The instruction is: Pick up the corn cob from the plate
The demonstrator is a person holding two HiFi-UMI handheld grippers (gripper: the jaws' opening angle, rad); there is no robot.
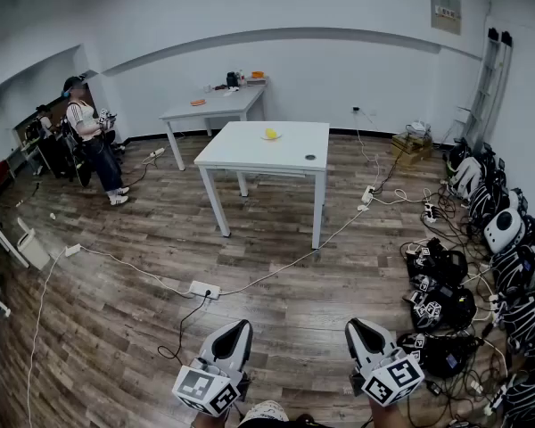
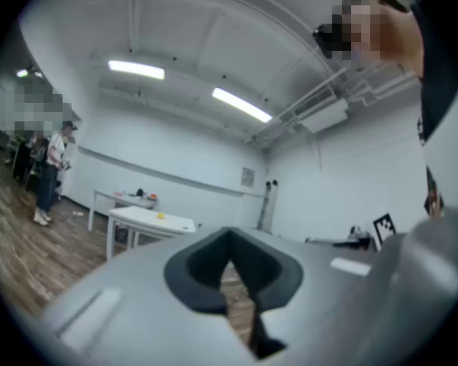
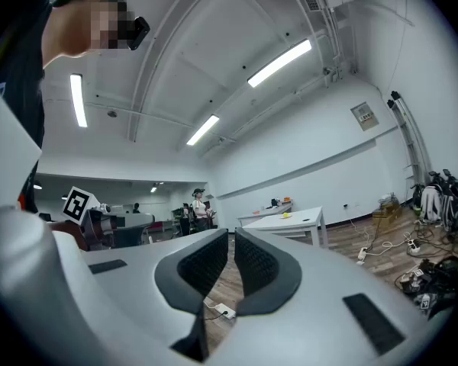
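Note:
The yellow corn cob point(image 1: 271, 134) lies on a small plate on the far side of the white table point(image 1: 250, 154), across the room from me. In the left gripper view the corn cob point(image 2: 161, 216) is a small yellow dot on that table point(image 2: 149, 221); in the right gripper view the corn cob point(image 3: 285, 214) is just as small. My left gripper point(image 1: 239, 328) and right gripper point(image 1: 358, 327) are held low at the bottom of the head view, far from the table. The left gripper point(image 2: 230, 258) and right gripper point(image 3: 231, 244) are both shut with nothing between their pads.
A second white table point(image 1: 214, 105) with small items stands behind the first. A person point(image 1: 91, 136) sits at the left. A power strip point(image 1: 203, 288) and cables cross the wooden floor. Bags and gear point(image 1: 508, 239) line the right wall, near a cardboard box point(image 1: 410, 145).

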